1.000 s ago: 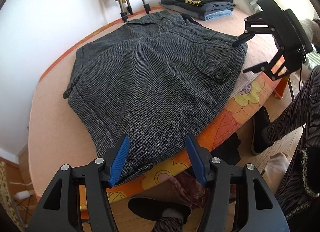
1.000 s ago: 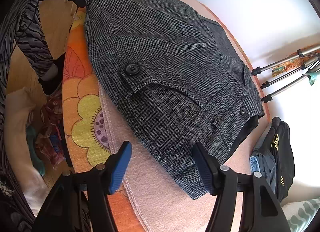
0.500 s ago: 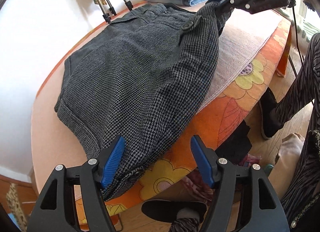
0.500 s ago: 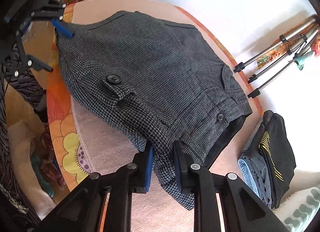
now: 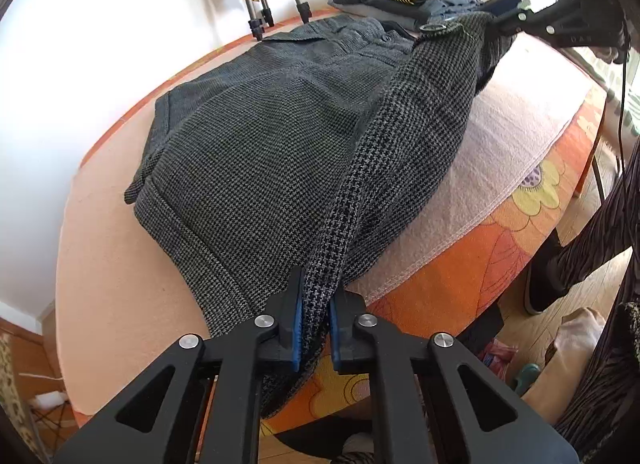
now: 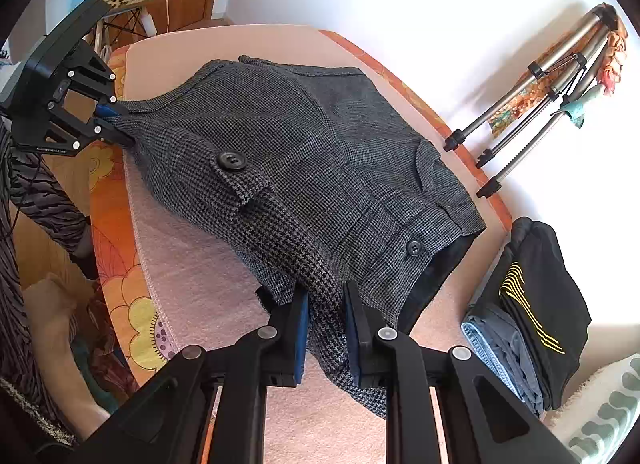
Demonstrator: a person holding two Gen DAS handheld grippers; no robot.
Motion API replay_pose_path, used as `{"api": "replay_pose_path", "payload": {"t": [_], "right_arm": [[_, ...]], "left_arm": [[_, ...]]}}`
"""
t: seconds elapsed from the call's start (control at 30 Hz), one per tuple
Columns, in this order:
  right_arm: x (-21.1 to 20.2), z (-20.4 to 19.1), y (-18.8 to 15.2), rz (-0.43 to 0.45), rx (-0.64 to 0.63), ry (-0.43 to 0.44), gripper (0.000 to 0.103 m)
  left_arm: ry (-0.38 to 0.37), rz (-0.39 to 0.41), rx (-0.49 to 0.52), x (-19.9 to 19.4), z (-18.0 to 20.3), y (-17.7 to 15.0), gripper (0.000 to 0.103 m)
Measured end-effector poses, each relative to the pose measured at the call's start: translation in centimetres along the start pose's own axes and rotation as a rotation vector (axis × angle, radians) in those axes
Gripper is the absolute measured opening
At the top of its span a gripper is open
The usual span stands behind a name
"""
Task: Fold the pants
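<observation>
Grey houndstooth pants (image 5: 280, 152) lie on the pink-covered table (image 5: 104, 264). My left gripper (image 5: 314, 324) is shut on their near hem corner, the blue pads pressing the cloth. In the left wrist view, my right gripper (image 5: 496, 12) grips the far waist corner beside a big button. The right wrist view shows the right gripper (image 6: 326, 324) shut on the waist edge of the pants (image 6: 320, 144), and the left gripper (image 6: 108, 120) clamped on the far hem. The edge between the two grippers is raised off the table as a taut ridge.
A stack of folded clothes (image 6: 532, 304) sits at the table's end next to the waistband. Tripod legs (image 6: 520, 112) stand against the white wall. An orange flowered cloth (image 5: 480, 248) hangs over the table's near edge. A person's striped trouser legs (image 5: 592, 240) are beside it.
Both grippers went from open to shut on the pants, first the right on the waist corner, then the left on the hem. The near edge has lifted off the table.
</observation>
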State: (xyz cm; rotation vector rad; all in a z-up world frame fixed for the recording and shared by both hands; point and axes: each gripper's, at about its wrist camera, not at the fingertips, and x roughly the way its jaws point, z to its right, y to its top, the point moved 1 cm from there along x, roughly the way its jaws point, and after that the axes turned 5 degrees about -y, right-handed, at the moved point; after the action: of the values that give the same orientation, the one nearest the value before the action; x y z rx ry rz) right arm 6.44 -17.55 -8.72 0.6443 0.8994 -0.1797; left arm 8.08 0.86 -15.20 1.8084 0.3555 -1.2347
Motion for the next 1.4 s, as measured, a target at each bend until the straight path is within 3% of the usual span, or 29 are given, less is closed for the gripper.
{"api": "replay_pose_path", "payload": {"t": [0.4,0.73,1.03,1.4], "right_arm": [[-2.0,-0.1,-0.3,0.056,0.042,-0.009,0.015],[-3.4,4.2,3.0,0.122,0.115,-0.083,0.015],[-2.0,8.5,6.9,0.13,0.143,-0.153,0.014],[5.4,15.2,10.5,0.066,0.218,-0.171,0.014]], "left_arm": [[0.063,0.168,-0.021,-5.3,-3.1,3.3,0.006],[0.13,0.258,0.016,-7.0,-6.8,9.1,0.006],[0.162,0.264,0.005,-5.5,-10.9,13.9,0.006],[0.181,0.182,0.027,1.3,-15.8,20.7,0.006]]}}
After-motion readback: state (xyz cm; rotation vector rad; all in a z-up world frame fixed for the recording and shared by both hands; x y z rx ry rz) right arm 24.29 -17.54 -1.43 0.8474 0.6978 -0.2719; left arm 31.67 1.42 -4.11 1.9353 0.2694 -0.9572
